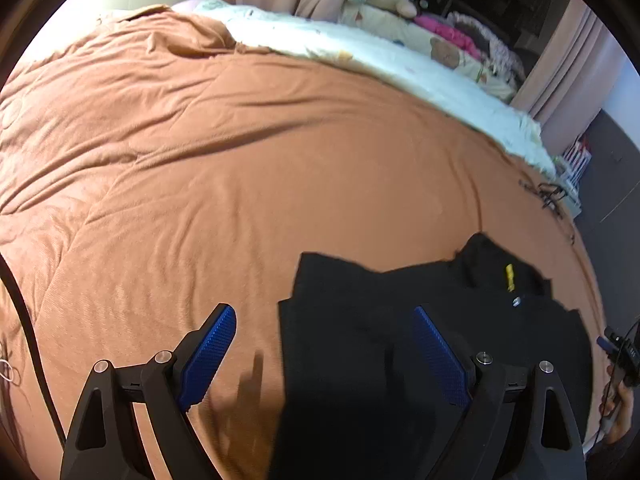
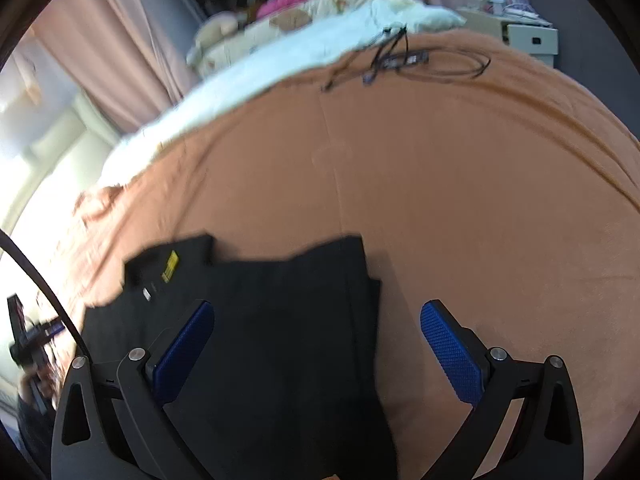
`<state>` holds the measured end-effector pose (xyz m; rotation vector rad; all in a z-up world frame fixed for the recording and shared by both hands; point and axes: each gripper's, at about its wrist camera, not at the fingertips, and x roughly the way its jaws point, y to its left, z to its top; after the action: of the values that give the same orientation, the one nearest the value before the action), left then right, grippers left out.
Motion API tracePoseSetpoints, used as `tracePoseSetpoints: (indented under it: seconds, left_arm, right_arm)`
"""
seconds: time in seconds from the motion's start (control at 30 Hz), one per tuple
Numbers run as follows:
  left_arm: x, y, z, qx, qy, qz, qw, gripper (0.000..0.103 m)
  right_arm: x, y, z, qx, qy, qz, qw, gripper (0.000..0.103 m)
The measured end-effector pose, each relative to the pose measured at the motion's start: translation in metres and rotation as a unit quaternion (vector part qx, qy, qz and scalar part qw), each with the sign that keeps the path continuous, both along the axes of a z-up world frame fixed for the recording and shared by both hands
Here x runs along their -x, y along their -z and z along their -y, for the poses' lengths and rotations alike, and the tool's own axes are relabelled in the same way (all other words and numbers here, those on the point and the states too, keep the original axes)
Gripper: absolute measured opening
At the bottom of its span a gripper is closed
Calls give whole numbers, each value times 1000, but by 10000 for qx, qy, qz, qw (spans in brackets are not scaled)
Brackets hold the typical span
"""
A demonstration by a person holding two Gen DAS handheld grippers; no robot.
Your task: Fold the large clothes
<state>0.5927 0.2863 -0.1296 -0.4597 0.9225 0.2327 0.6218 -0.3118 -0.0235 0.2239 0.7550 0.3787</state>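
Since the black garment [image 1: 360, 344] looks soft and limp, pinch its folded edges — left gripper [image 1: 324, 356] and right gripper [image 2: 316, 348] both gape wide, empty.

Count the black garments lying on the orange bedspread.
1. A black garment with a yellow tag, lying folded under both open grippers near the bedspread's front edge. Layers beneath it could be hidden.

We note one black garment [image 1: 360, 340] lying folded and flat on the orange bedspread [image 1: 200, 160], near its closer edge. Layered edges show along one side. A small yellow tag [image 1: 509, 277] and a silver snap [image 1: 516, 301] sit near the collar end. Its surface looks smooth, with few wrinkles.
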Motion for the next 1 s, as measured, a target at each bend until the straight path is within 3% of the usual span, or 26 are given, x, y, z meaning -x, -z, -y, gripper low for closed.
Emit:
tracePoseSetpoints:
  seconds: [0.1,0.17,0.3,0.37,0.43,0.5,0.8,0.93,1.0]
  left_arm:
    - [-7,14,-4,45,75,-152,9998,90]
    - [-13,24,-6,35,145,-202,9997,85]
    - [-28,40,-8,87,218,-267,9994,71]
    - [-32,44,-8,123,214,-309,9992,36]
    - [-34,44,-5,51,239,-354,9991,12]
    - [-32,35,1,-135,354,-249,9990,5]
    - [-18,-28,10,-687,187,561,9959,2]
    - [-37,-19,9,-873,64,375,9955,2]
    - [-47,-3,3,-667,-15,127,9977,2]
  right_arm:
    - [-12,8,-9,164,-137,-334,9992,100]
    - [-24,8,-14,190,-192,-439,9987,76]
    - [-41,11,-16,135,-151,-544,9983,43]
    - [-45,8,-13,18,-87,-434,9990,21]
    - [-43,2,-10,105,-16,-231,9997,6]
    - [-32,-1,-8,91,-36,-31,9999,2]
    - [7,-40,-11,164,26,759,9970,1]
    - [-6,-30,-20,440,229,680,9965,1]
    - [-12,-19,-42,659,284,552,9959,2]
